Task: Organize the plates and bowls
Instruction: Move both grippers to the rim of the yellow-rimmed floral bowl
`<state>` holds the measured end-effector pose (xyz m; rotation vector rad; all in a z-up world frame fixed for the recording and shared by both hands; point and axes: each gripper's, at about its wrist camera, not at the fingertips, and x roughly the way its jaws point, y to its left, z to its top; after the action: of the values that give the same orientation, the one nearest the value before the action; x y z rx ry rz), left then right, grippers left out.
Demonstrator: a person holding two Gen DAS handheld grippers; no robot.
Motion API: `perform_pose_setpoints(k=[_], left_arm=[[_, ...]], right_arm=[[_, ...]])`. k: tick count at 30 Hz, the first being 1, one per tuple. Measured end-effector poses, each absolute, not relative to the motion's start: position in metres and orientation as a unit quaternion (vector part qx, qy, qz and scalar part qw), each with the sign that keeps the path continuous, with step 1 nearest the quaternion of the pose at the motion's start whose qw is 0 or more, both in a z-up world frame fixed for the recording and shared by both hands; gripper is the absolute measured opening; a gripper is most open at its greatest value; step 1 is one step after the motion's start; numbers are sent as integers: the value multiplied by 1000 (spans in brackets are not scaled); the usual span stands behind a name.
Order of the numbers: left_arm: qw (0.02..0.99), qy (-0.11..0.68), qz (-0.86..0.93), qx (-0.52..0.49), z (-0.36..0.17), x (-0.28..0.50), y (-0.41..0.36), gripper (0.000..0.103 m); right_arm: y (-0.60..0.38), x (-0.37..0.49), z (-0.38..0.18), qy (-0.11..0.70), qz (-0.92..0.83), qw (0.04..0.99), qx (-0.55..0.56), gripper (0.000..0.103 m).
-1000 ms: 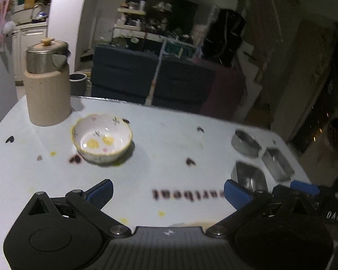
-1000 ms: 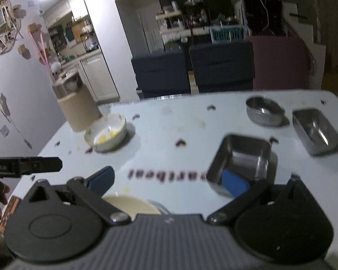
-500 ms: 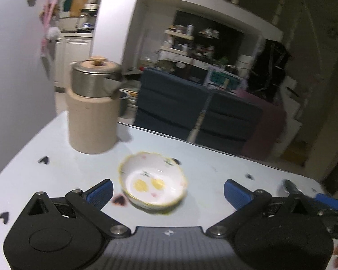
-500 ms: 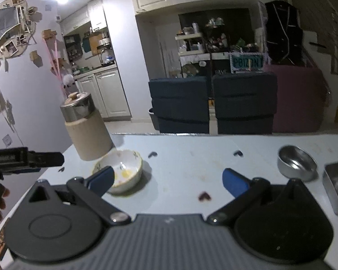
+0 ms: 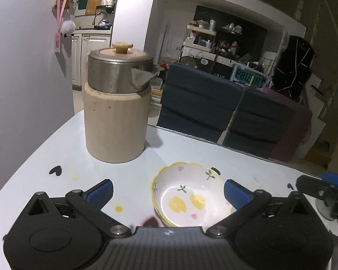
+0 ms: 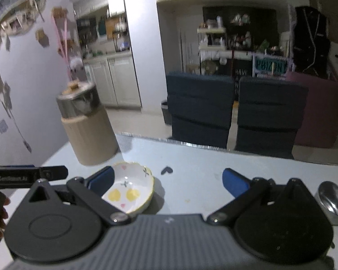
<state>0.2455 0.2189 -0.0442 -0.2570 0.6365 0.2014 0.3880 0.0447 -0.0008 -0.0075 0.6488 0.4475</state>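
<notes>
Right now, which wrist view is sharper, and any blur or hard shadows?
Left wrist view: crisp; the canister throws a hard shadow to its right. Right wrist view: soft, smeared all over, ceiling light blown out at top, floral bowl still readable.

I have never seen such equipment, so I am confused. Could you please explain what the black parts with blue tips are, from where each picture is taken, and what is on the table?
No robot is here: a person holds one hand-held gripper in each hand, and a camera on each looks forward along its two fingers. The black frame with blue pads at the bottom is the gripper itself. One picture comes from the left gripper, the other from the right gripper. Both are open and hold nothing. On the pale table lie a small flowered bowl, a beige canister with a metal pot on top, and a round steel cup. The bowl sits just ahead of both grippers.
</notes>
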Motion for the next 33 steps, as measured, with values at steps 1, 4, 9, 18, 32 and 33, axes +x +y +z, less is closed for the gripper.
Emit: perform_pose_setpoints(k=[1, 4, 9, 18, 32, 33], left_arm=[[937, 312, 99, -122, -48, 250, 221, 102], [934, 321, 103, -116, -62, 263, 227, 97], [921, 357, 96, -125, -90, 282, 238, 79], [901, 394, 83, -162, -120, 298, 251, 41], [893, 416, 78, -156, -131, 318, 254, 25], [891, 419, 78, -155, -131, 320, 255, 25]], right_arm=[[49, 393, -4, 316, 222, 922, -10, 103], [65, 412, -15, 326, 231, 916, -20, 103], [83, 444, -38, 358, 248, 900, 13, 101], [109, 485, -84, 439, 244, 864, 35, 45], [128, 495, -123, 464, 251, 848, 42, 11], [129, 496, -125, 467, 249, 847, 44, 11]])
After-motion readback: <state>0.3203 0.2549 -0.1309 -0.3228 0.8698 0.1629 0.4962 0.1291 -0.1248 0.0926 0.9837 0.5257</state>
